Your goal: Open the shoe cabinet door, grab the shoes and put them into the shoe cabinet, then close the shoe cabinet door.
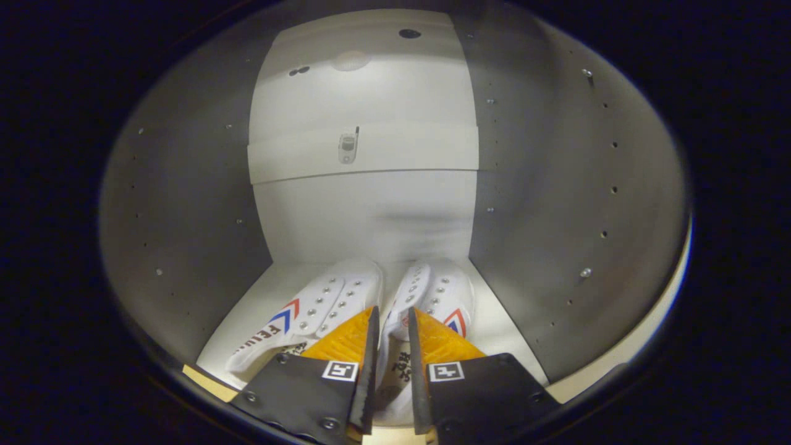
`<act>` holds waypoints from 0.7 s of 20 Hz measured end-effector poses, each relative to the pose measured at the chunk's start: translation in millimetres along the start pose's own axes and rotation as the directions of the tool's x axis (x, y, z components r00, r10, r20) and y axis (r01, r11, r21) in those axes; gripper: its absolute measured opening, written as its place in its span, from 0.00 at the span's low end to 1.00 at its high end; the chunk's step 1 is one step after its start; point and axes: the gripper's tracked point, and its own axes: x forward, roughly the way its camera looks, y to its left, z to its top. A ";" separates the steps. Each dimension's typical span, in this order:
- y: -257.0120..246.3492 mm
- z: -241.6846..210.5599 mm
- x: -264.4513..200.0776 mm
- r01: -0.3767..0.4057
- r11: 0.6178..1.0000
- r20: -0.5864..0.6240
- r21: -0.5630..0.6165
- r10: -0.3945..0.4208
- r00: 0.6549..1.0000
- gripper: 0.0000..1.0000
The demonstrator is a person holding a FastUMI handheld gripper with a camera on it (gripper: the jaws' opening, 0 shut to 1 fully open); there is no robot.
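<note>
A pair of white canvas shoes, the left shoe (309, 309) and the right shoe (442, 293), rests on the pale floor (494, 327) inside the shoe cabinet, toes pointing at the back panel (364, 210). Both have metal eyelets and red-and-blue chevrons on their sides. My gripper (393, 312) reaches in from the cabinet's front. Its two fingers stand close together with the shoes' inner edges pinched between them. The heels are hidden under the fingers.
Grey side walls, the left wall (191, 204) and the right wall (556, 204), with rows of peg holes close in on either side. A white crossbar (420, 151) with a small fitting spans the back panel halfway up. The cabinet's front edge (618, 352) shows at lower right.
</note>
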 end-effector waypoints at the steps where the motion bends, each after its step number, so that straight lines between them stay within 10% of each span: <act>1: 0.8 3.1 -9.4 0.001 1.000 0.018 -0.004 -0.001 1.000 0.27; 14: 23.6 54.0 -208.3 -0.003 1.000 0.278 -0.021 0.009 0.960 0.27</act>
